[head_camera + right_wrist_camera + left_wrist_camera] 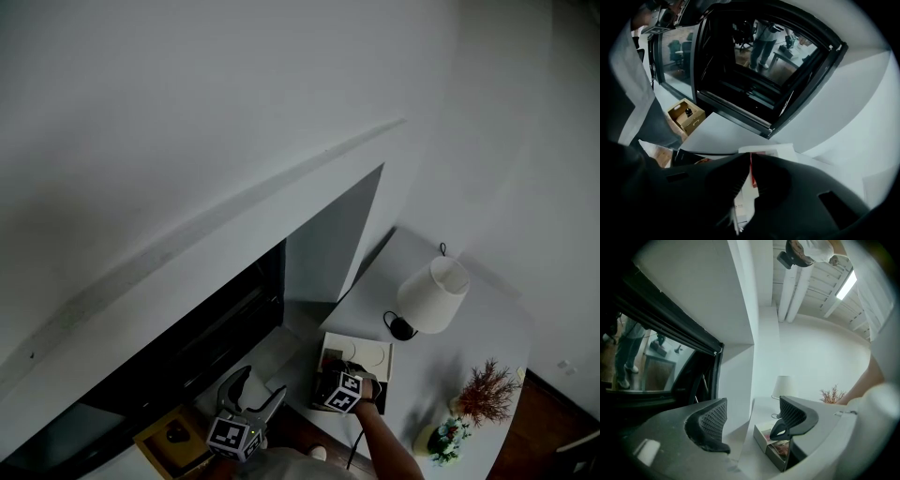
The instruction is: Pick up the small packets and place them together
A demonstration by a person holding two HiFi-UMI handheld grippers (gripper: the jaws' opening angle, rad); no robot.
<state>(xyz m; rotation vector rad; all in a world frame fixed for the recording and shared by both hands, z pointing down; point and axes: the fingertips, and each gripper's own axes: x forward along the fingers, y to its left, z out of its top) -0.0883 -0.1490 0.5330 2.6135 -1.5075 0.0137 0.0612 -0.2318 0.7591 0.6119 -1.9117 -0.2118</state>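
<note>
White table (487,328) below, right tool (749,157) pinches thin packet (752,177).

The left claw (750,439) and right claw (750,160) are dark grey, with black-and-white marker cubes (234,437).

Table (497,323) and lampshade (433,295): white. Lamp base (402,328): black. Dried plant (487,392): reddish-brown. Cardboard box (173,439): tan. Left gripper (751,420): dark grey pads (714,418) (fine dotted grid pattern); marker cube (232,436), black squares on white. Right gripper (749,164): black. Packet (751,169): red edge showing.
</note>
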